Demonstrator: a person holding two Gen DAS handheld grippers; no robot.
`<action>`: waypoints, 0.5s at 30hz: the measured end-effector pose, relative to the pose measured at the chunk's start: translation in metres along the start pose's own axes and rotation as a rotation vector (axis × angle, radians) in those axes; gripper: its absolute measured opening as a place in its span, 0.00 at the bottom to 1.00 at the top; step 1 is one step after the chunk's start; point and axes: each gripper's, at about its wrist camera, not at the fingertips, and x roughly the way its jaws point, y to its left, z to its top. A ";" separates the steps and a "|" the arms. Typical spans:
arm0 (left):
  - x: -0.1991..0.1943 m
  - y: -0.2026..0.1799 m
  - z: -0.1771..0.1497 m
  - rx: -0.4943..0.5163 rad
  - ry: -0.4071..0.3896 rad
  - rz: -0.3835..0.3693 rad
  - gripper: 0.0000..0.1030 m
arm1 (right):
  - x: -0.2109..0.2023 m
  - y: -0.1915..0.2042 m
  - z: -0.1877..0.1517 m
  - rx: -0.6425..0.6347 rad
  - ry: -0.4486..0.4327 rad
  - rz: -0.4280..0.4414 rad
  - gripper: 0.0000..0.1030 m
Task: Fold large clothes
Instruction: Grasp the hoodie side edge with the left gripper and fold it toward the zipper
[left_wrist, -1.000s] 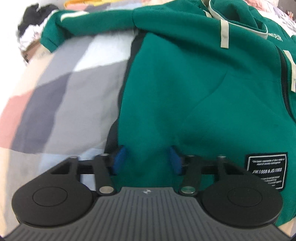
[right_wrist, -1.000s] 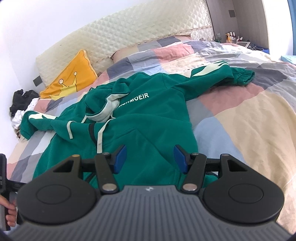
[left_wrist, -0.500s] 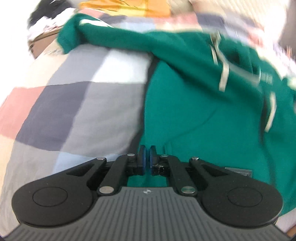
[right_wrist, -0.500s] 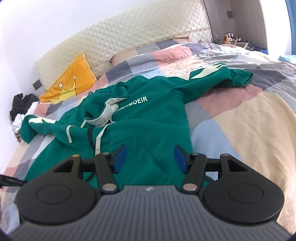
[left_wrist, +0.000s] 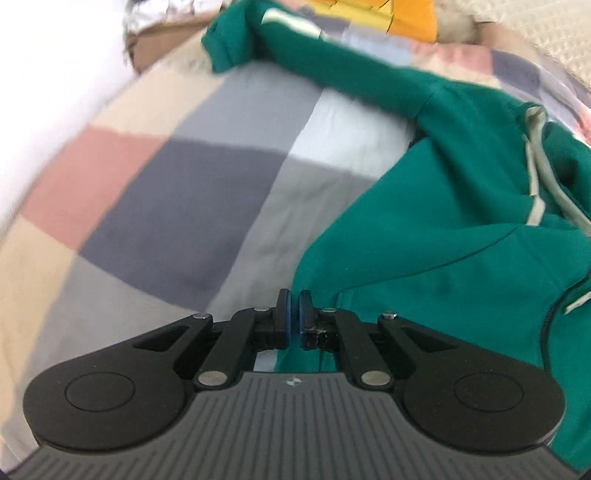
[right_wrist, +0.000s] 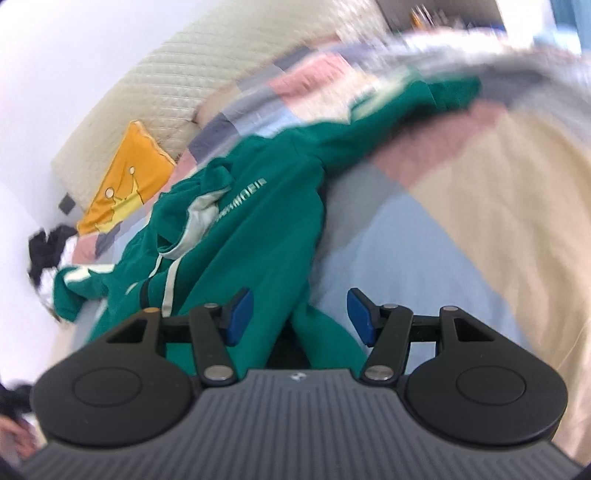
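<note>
On the patchwork bed (left_wrist: 177, 192), left fingers (left_wrist: 283, 314) pinch the green hoodie's (left_wrist: 443, 229) hem; right fingers (right_wrist: 240, 314) are spreading.

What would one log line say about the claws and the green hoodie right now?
left claw: shut on green hoodie hem | right claw: jaws opening, hoodie between, not pinched | hoodie: spread on patchwork quilt, unfolded

Pale lettering on the green hoodie (right_wrist: 258, 236) chest (blurred and tilted, roughly "…MOEIR"), nothing else legible.
</note>
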 end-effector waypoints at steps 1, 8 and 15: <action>0.003 0.001 -0.001 -0.005 0.000 -0.010 0.05 | 0.003 -0.006 0.000 0.035 0.025 0.005 0.59; -0.003 0.019 0.003 -0.025 0.062 -0.112 0.47 | 0.030 -0.017 -0.014 0.129 0.184 0.008 0.58; -0.004 0.027 -0.006 0.105 0.025 -0.179 0.64 | 0.032 -0.025 -0.017 0.152 0.165 -0.149 0.59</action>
